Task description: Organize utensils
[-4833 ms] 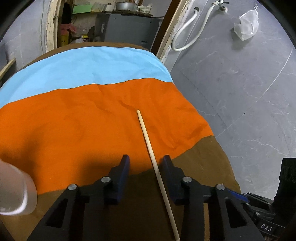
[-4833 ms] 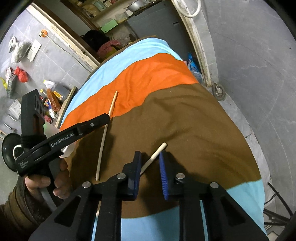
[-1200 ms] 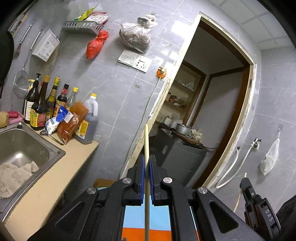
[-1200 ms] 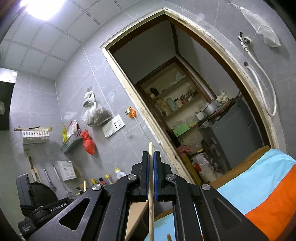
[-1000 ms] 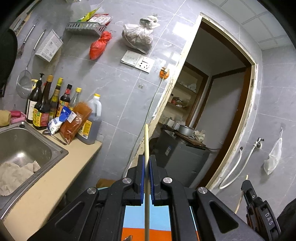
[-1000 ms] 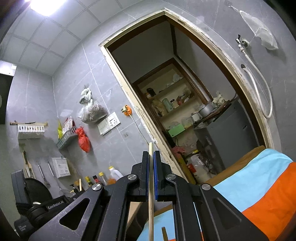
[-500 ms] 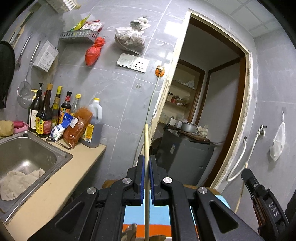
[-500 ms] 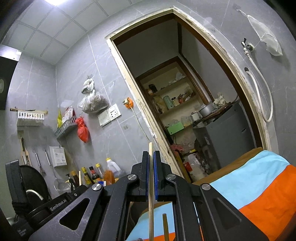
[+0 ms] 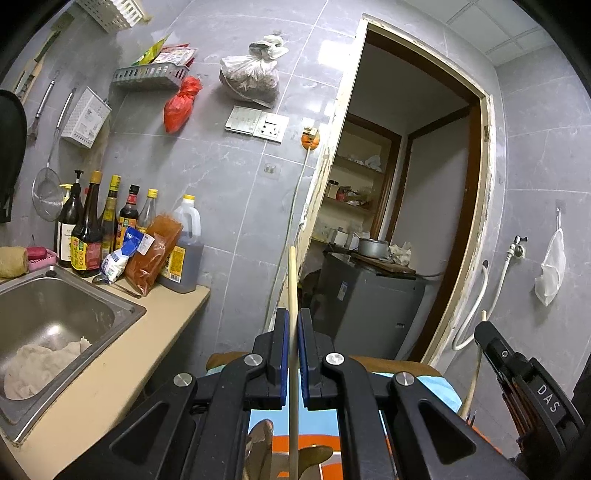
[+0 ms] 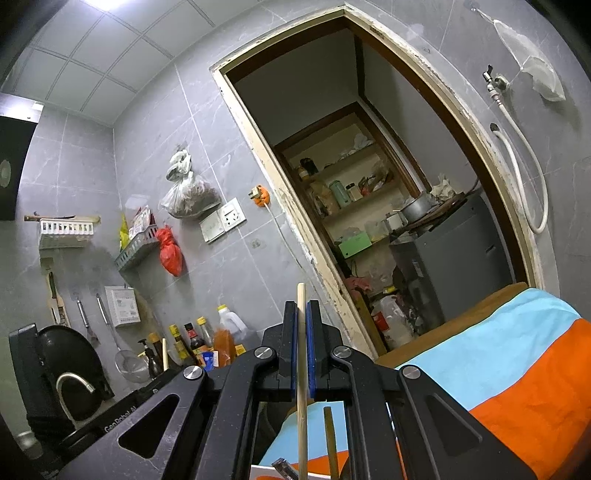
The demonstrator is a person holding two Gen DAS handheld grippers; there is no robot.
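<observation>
Left fingers (image 9: 290,325) clenched on upright chopstick (image 9: 292,280), right fingers (image 10: 302,317) grasping second chopstick (image 10: 301,306), striped cloth (image 10: 517,354) below.

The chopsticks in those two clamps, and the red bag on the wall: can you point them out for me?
Left chopstick (image 9: 291,280): left wrist view, bare shaft above the pads.
Right chopstick (image 10: 301,295): right wrist view, shaft near its top end.
Red bag (image 9: 179,105): left wrist view, middle of the bag, below the wall basket.

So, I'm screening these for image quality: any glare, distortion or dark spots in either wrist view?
Left wrist view: the door frame bows from fisheye distortion, corners vignette black, and the left gripper is sharp. Right wrist view: the ceiling light blows out top left, and the cloth is well lit.
</observation>
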